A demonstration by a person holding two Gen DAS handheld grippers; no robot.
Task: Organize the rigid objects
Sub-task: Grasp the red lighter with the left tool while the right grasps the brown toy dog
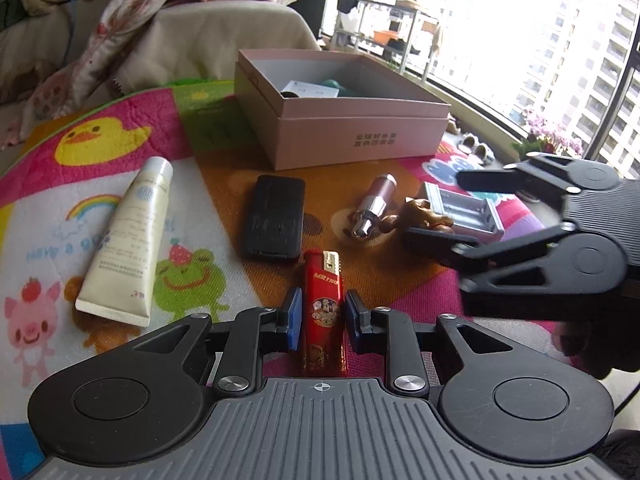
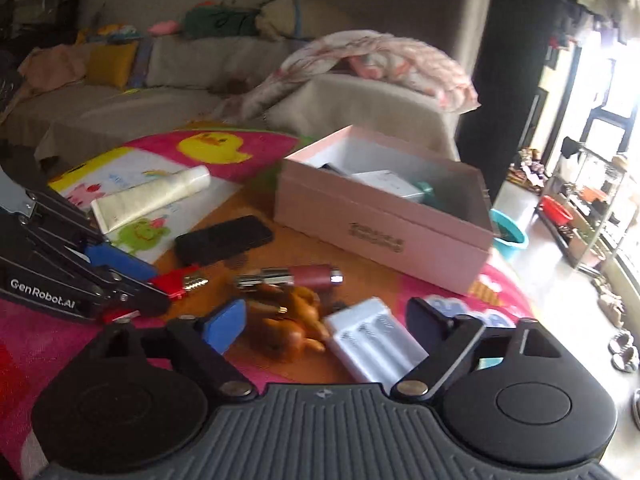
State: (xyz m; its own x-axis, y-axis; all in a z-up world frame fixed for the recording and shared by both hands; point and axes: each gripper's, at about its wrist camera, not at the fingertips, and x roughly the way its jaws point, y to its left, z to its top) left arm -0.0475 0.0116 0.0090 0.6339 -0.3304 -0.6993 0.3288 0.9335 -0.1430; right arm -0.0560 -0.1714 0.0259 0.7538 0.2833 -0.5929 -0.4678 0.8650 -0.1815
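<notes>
- The left gripper (image 1: 322,316) is held low over the mat, and a red lighter (image 1: 324,312) is flanked by its two blue pads (image 1: 294,318); slim gaps are seen on both sides, so a firm pinch cannot be confirmed.
- The same red lighter (image 2: 176,282) is seen in the right wrist view, lying between the left gripper's fingers (image 2: 120,258).
- The right gripper (image 2: 320,326) is spread wide, and a brown animal figurine (image 2: 292,320) and a white battery charger (image 2: 374,340) are framed between its fingers; neither is seen to be touched by the pads.
- In the left wrist view the right gripper (image 1: 436,208) is seen entering from the right, its fingers set apart around the figurine (image 1: 424,218) and the charger (image 1: 464,212).
- A maroon and silver cylinder (image 1: 374,206) is laid just beside the figurine, on the orange part of the mat.
- A black phone-like slab (image 1: 276,216) is laid flat just beyond the lighter's metal end.
- A cream tube (image 1: 128,244) is laid further left, on the white panel with the frog and rainbow prints.
- An open pink box (image 1: 360,136) is set behind the loose items; white and teal contents are partly seen inside it.
- Everything is carried by a colourful cartoon mat (image 1: 100,136).
- A sofa draped with a floral blanket (image 2: 360,64) is seen behind the mat.
</notes>
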